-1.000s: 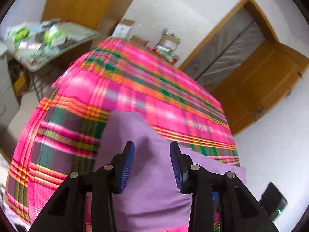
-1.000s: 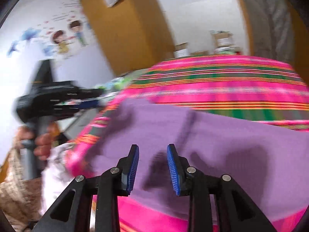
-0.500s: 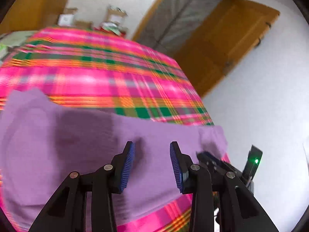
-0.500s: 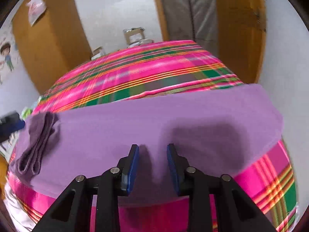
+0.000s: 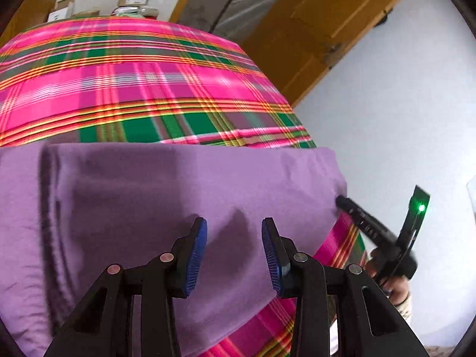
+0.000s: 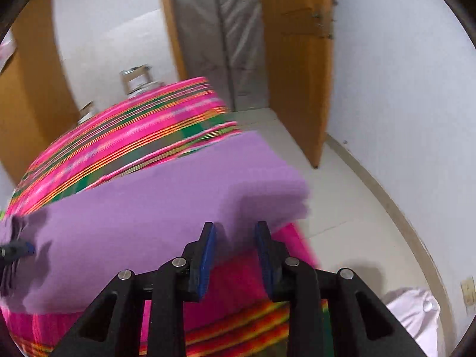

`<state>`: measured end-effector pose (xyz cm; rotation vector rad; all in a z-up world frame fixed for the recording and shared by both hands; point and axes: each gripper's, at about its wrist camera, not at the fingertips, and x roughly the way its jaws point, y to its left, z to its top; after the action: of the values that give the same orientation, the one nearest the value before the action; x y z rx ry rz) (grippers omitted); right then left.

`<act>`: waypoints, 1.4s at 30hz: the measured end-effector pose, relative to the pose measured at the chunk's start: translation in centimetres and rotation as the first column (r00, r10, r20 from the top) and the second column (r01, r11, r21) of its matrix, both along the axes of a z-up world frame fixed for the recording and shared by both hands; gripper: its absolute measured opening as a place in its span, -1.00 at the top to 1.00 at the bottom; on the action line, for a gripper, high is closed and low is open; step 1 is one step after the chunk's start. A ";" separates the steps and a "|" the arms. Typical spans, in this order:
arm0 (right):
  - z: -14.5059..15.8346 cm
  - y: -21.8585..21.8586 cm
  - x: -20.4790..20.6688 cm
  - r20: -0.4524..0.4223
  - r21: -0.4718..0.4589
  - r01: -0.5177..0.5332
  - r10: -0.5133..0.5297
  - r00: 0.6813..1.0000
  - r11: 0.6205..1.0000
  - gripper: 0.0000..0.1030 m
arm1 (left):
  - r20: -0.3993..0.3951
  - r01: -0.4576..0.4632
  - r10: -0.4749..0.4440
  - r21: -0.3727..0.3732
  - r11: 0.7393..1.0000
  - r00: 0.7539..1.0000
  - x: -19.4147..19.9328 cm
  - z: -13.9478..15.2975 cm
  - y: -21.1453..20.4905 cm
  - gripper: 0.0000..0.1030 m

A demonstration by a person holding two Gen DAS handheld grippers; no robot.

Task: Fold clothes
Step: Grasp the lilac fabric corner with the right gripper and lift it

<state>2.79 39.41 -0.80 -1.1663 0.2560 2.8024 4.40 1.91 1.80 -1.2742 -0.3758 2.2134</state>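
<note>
Two hand-held grippers, both with jaws apart and holding nothing: the left hand-held gripper [image 5: 233,250] over one purple knit garment [image 5: 166,208], the right hand-held gripper [image 6: 235,250] at its corner. The garment lies on a pink-and-green plaid bed [image 5: 134,83]. Only the right view shows pale floor [image 6: 342,196]; a wooden door [image 6: 297,59] stands beyond the bed.

Black grippers [image 5: 233,251], blue ribbed pads [image 5: 196,255], silver screws.

left gripper [image 5: 233,248]: we hold it low, blue pads parted, nothing between them | right gripper [image 6: 235,251]: pads also parted, nothing pinched, view blurred | our right hand [image 5: 397,285]: wrapped round its handle, seen from the left camera
</note>
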 end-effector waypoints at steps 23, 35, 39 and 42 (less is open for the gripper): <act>-4.6 10.0 -3.1 0.141 -0.629 0.110 -0.026 0.990 0.769 0.08 | 0.034 0.065 -0.066 0.008 0.998 0.997 -2.1 -1.4 4.3 0.21; -4.8 10.6 -4.0 0.089 -0.667 0.146 -0.116 0.989 0.730 0.48 | 0.023 0.065 -0.065 0.005 0.998 0.998 -2.3 -1.3 5.3 0.07; -3.8 9.9 -3.7 0.043 -0.599 0.123 -0.122 0.992 0.791 0.73 | 0.019 0.067 -0.067 0.000 0.998 0.998 -2.3 -1.3 5.7 0.07; -2.9 9.4 -3.3 0.010 -0.544 0.109 -0.123 0.992 0.832 0.80 | 0.018 0.073 -0.073 0.000 0.997 0.997 -2.3 -1.3 5.9 0.07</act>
<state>-0.55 48.84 -3.72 -1.1453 1.1508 2.7086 2.09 7.82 0.52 -1.2889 -0.3300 2.1426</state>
